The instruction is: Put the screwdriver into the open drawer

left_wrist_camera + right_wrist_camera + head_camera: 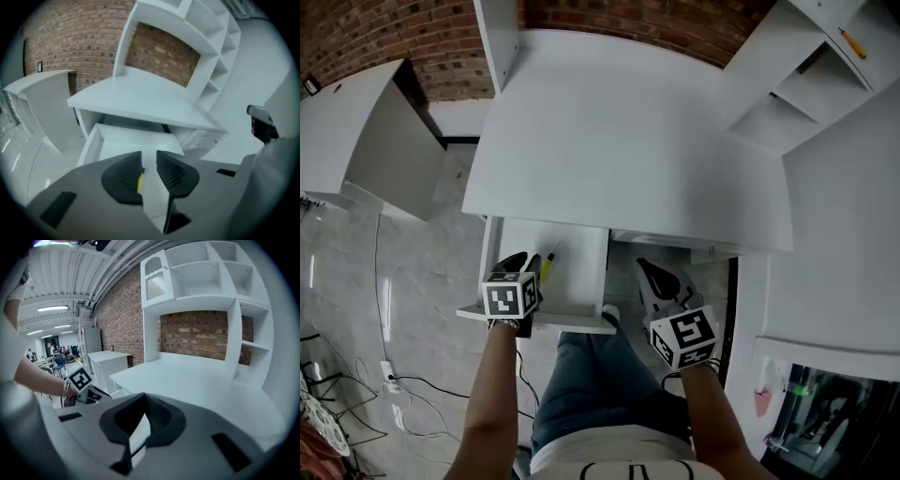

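Observation:
The white drawer (577, 267) stands pulled out under the desk. A screwdriver (547, 263) with a yellow and black handle lies inside it near the left side. My left gripper (525, 262) hovers over the drawer's front left part, just beside the screwdriver, its jaws apart and gripping nothing. In the left gripper view a strip of yellow handle (140, 183) shows down through the gap of the left gripper (149, 157), with the drawer (131, 140) beyond. My right gripper (656, 274) hangs to the right of the drawer, shut and empty; in its own view the right gripper (143, 400) faces the desktop.
The white desktop (628, 141) overhangs the drawer's back. Shelves (797, 84) rise at the right, with an orange tool (853, 42) on one. A white cabinet (356, 131) stands at the left. The person's legs (591, 375) are just in front of the drawer. Cables (403, 384) lie on the floor.

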`<state>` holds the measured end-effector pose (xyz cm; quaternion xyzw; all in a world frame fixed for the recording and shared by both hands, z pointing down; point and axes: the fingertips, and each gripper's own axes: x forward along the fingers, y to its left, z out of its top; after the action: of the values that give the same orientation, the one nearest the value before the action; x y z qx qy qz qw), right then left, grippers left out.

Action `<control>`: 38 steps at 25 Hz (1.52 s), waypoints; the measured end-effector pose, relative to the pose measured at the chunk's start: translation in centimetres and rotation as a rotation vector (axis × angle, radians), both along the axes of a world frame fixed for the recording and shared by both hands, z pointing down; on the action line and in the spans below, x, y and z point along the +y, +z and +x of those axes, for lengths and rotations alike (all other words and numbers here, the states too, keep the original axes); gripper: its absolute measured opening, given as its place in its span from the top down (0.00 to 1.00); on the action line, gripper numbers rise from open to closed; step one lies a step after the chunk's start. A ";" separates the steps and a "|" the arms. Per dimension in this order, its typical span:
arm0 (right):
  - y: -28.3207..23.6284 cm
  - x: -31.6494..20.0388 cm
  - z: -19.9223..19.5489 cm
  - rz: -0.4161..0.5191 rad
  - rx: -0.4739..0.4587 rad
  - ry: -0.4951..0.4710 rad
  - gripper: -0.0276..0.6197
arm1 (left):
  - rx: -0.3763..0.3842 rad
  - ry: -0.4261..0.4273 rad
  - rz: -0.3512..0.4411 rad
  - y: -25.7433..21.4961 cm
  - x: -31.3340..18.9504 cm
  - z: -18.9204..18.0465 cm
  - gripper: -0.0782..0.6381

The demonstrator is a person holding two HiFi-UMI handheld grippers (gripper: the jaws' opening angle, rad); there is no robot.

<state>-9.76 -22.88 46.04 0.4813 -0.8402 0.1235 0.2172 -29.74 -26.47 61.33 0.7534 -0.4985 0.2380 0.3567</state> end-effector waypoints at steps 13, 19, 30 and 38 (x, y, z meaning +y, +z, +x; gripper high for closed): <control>-7.7 2.5 -0.5 0.134 -0.184 -0.110 0.94 | -0.039 -0.193 0.545 -18.1 5.9 -2.5 0.87; -13.5 5.6 1.0 0.301 -0.152 -0.151 0.94 | -0.089 -0.236 0.746 -26.5 10.8 -0.5 0.87; -21.0 8.7 1.9 0.522 -0.166 -0.143 0.94 | -0.181 -0.193 0.968 -35.5 13.9 1.1 0.87; -24.0 9.0 1.6 0.605 -0.157 -0.138 0.94 | -0.201 -0.179 1.058 -38.8 14.0 1.1 0.87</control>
<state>-8.20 -13.90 22.06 0.4551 -0.8836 -0.1101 0.0068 -28.62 -12.50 22.51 0.7581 -0.6442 -0.0057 -0.1014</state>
